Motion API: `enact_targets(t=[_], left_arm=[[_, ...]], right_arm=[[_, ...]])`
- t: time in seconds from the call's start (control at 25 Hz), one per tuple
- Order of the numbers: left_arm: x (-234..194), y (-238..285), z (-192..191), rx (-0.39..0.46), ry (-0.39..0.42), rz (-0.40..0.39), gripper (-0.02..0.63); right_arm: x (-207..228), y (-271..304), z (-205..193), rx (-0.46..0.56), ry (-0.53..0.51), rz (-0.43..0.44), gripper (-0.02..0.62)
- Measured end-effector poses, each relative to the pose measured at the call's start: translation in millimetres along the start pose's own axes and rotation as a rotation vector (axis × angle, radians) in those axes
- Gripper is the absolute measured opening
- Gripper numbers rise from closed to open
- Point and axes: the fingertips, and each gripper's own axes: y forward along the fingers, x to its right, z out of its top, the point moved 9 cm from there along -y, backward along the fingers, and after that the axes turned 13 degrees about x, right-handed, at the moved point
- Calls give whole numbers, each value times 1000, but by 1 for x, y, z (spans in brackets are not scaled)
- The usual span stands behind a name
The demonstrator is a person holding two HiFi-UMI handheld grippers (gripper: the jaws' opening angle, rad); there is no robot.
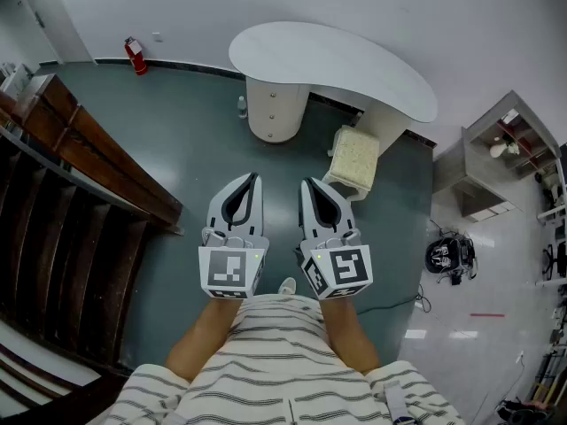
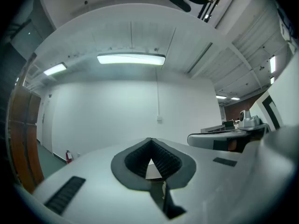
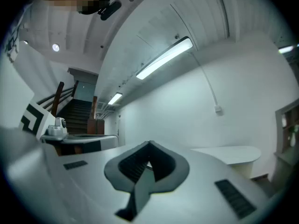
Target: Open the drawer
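— Where did you stand with the drawer at that point?

— Well short of it. My left gripper (image 1: 253, 181) was closed tip to tip on nothing. My right gripper (image 1: 306, 184), just beside it, was the same, and I held both level in front of me. The only drawer I could pick out was in the rounded pedestal (image 1: 276, 104) under the left end of the curved white desk (image 1: 354, 69), well ahead across the floor. Its fronts showed as faint lines with small pulls, too small to read properly.

— So what did the step call for?

— Walking up first, I judged. Then I'd spread one pair of jaws before reaching a pull, close on it squarely and draw straight back, since the front is curved.

— Anything around to mind?

— From the left, the wooden staircase (image 1: 62, 228) ran along that side and a red fire extinguisher (image 1: 135, 57) stood by the far wall. A small bottle (image 1: 242, 107) sat on the floor just beside the pedestal. To the right, a cushioned stool (image 1: 355, 159) stood near the desk's other support, close to my line of approach. Further right were an open shelf unit (image 1: 496, 162) and a dark bundle with cables (image 1: 447, 256) on the floor, both well clear.
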Motion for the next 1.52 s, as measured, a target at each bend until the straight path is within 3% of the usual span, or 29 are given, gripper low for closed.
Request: enact_targets(t=[0.84,1.16,1.52], left_arm=[[60,20,-28,-53,18,86,-3],[42,31,-52,-90,-13,91,-3],[8,96,-87,-84,-41,72,-5]], right_arm=[[79,-16,-13,-23,59,13,14],[82,3,-37,-51,75,4,14],[107,64,-60,-75,51,-8,14]])
